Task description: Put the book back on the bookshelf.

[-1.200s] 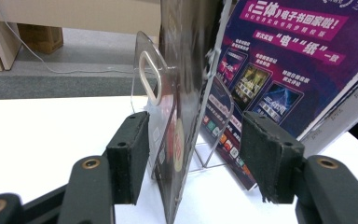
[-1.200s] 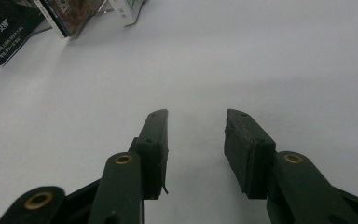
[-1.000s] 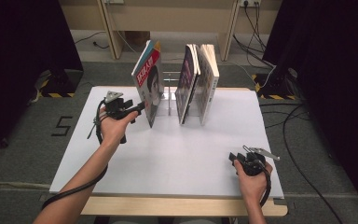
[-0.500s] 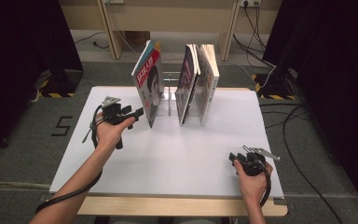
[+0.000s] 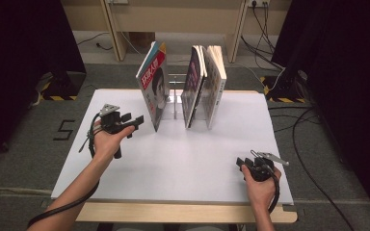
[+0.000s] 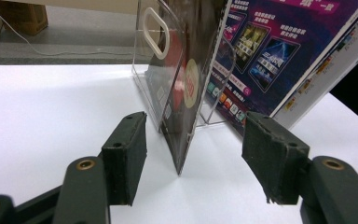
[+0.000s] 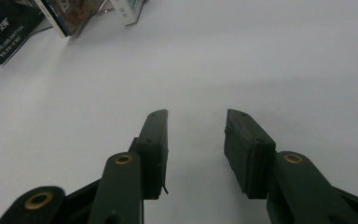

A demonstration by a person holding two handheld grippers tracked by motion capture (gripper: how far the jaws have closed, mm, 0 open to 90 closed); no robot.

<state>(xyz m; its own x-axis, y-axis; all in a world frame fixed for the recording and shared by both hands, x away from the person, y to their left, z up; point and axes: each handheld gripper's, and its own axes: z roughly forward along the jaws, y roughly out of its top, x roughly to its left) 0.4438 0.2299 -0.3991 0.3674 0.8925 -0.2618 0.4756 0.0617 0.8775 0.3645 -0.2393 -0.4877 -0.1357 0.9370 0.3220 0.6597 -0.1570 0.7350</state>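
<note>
A red-covered magazine point(image 5: 154, 86) leans in a clear acrylic stand point(image 5: 175, 98) at the back of the white table point(image 5: 183, 159). Two more books, one purple-covered point(image 5: 192, 86) and one pale point(image 5: 215, 82), lean on the stand's right side. My left gripper point(image 5: 137, 120) hovers open just left of the red magazine, jaws pointing at it. In the left gripper view the magazine's lower edge point(image 6: 182, 140) stands ahead between the open jaws point(image 6: 196, 128), untouched. My right gripper point(image 5: 242, 163) rests open near the front right corner, and nothing lies between its jaws point(image 7: 198, 116).
The purple book's cover point(image 6: 261, 51) and the stand's handle hole point(image 6: 156, 28) lie beyond the left jaws. Book corners point(image 7: 70, 18) sit far ahead of the right gripper. A wooden strip point(image 5: 183, 212) edges the table's front. Cables point(image 5: 298, 120) trail over the floor at right.
My left gripper has drawn back toward the person and sunk a little, away from the red magazine, jaws still open. The right gripper has kept still.
</note>
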